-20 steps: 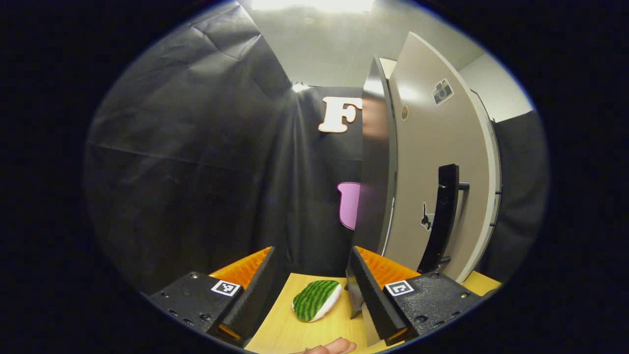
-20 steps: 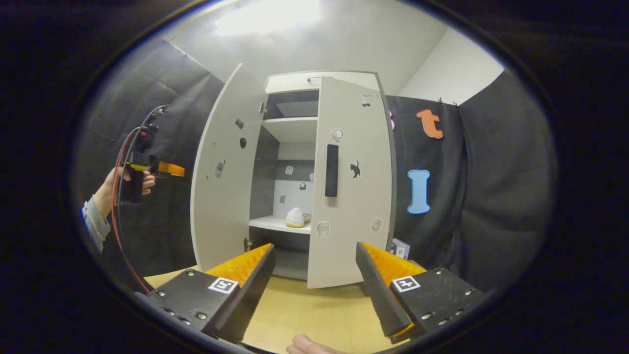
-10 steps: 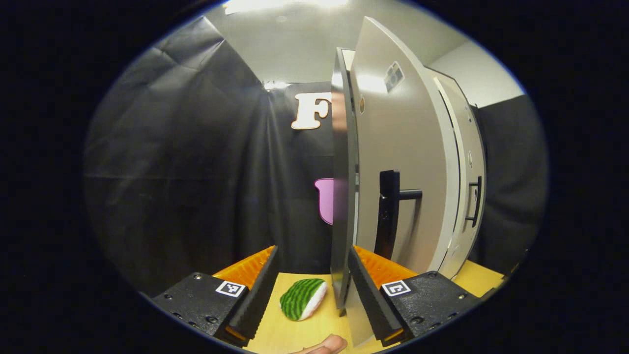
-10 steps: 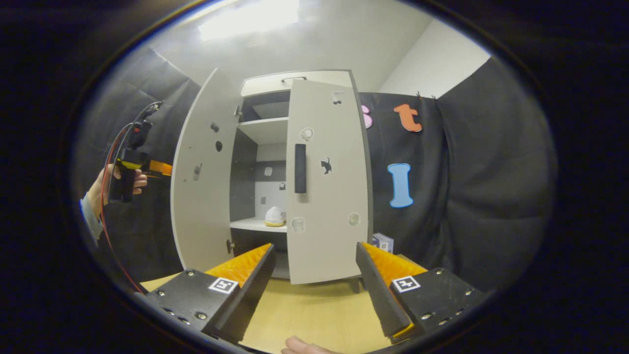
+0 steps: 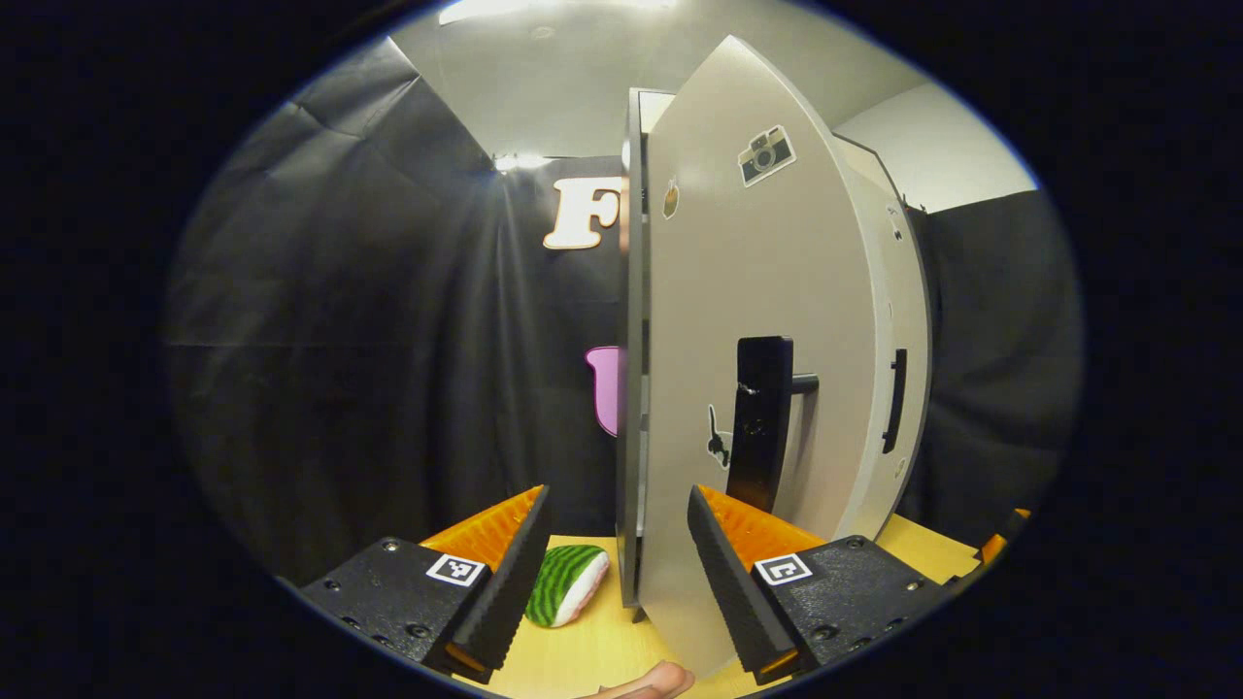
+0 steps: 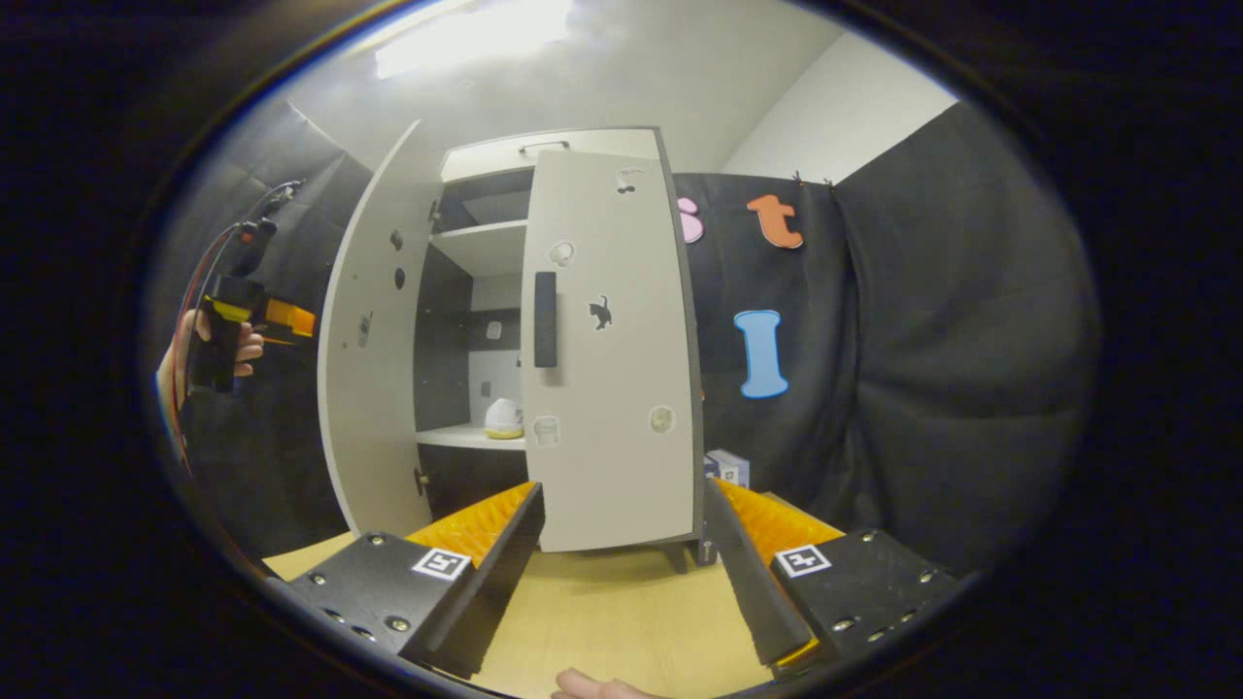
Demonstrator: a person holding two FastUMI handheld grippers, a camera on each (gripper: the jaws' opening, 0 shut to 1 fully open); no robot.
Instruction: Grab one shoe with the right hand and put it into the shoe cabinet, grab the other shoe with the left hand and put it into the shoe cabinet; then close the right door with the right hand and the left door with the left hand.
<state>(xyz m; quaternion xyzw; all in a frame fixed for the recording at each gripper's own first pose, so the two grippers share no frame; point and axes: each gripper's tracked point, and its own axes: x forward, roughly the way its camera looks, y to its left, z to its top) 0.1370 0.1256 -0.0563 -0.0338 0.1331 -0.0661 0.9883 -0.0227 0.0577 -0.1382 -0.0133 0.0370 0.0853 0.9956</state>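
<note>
The shoe cabinet (image 6: pixel 549 165) stands tall at 12 o'clock in the right gripper view, on the pale wooden worktop (image 6: pixel 621 621). Its right door (image 6: pixel 612 359) is swung almost to, with a black handle (image 6: pixel 545 318) and small stickers on its face, while the left door (image 6: pixel 364 340) stands wide open at 10 o'clock. Between them a white shelf (image 6: pixel 466 439) carries one shoe (image 6: pixel 503 418), white over a yellow sole, deep inside the cabinet; the second shoe cannot be made out.

The left gripper view looks at the same cabinet from the side: the left door's outer face (image 5: pixel 767 320) fills 1 o'clock, with its black handle (image 5: pixel 760 422), a camera sticker (image 5: pixel 765 153) near the top, and the door's edge rising just above the gap of the tongs. Beyond it, at 3 o'clock, shows the right door's handle (image 5: pixel 893 400).

A green-striped watermelon-slice toy (image 5: pixel 566 584) lies on the worktop at 6 o'clock, seen from the left gripper alone.

The left tongs (image 5: pixel 614 573) are spread and empty; the right gripper view shows them too, held in a hand (image 6: pixel 209 335) at 9 o'clock, outside the open door. The right tongs (image 6: pixel 626 573) are spread wide, empty, low over the worktop before the cabinet.
</note>
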